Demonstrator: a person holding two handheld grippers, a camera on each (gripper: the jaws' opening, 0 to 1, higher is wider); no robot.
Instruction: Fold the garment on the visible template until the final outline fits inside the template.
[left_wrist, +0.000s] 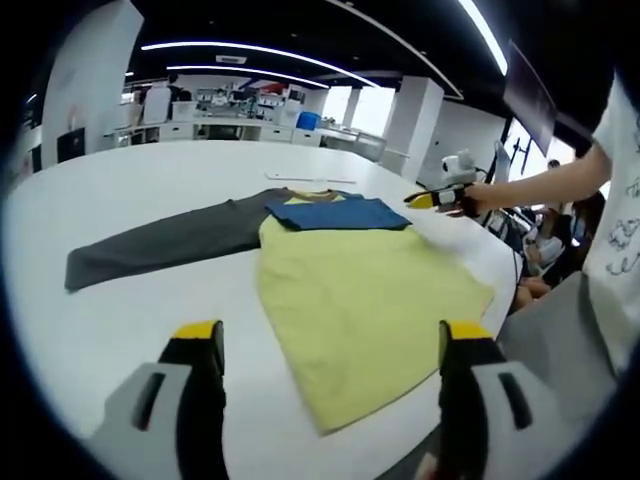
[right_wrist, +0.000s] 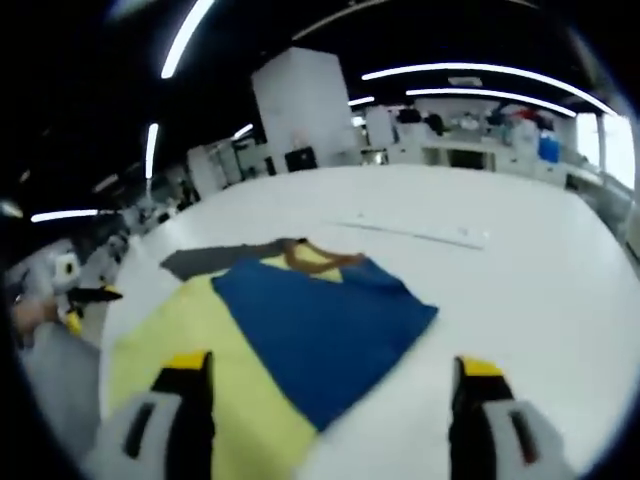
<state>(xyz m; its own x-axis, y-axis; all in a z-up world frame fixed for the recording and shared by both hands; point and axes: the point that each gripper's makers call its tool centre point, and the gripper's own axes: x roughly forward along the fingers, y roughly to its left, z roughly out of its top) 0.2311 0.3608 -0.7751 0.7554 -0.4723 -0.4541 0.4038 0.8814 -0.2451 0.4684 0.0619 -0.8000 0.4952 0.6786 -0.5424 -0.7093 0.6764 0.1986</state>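
Currently, notes by item, largest first:

Table (left_wrist: 120, 200): broad white surface, carries the garment; a thin pale line lies on it beyond the collar, possibly a template edge, too faint to tell.

Garment (left_wrist: 360, 290): yellow shirt lying flat on the table, hem toward the left gripper view's camera, collar at the far end.

Grey sleeve (left_wrist: 160, 250): 1 long sleeve, stretched straight out to the side, not folded.

Blue sleeve (right_wrist: 320, 320): laid across the upper chest just below the collar, resting on the yellow body.

Progress: judged early. 1 sleeve fold looks done; the grey sleeve and the lengthwise body folds are left. Fit to the template cannot be judged.

Left gripper (left_wrist: 330, 345): jaws spread wide, nothing between them; poised near the hem end of the garment, contact with cloth not visible.

Right gripper (right_wrist: 330, 385): jaws spread wide and empty; just over the edge of the blue sleeve by the table, touching or not I cannot tell. In the left gripper view it sits beside the shoulder end, held by a person's hand (left_wrist: 480, 200).

Risk: dragging the folded blue sleeve loose while the grey one is brought in.
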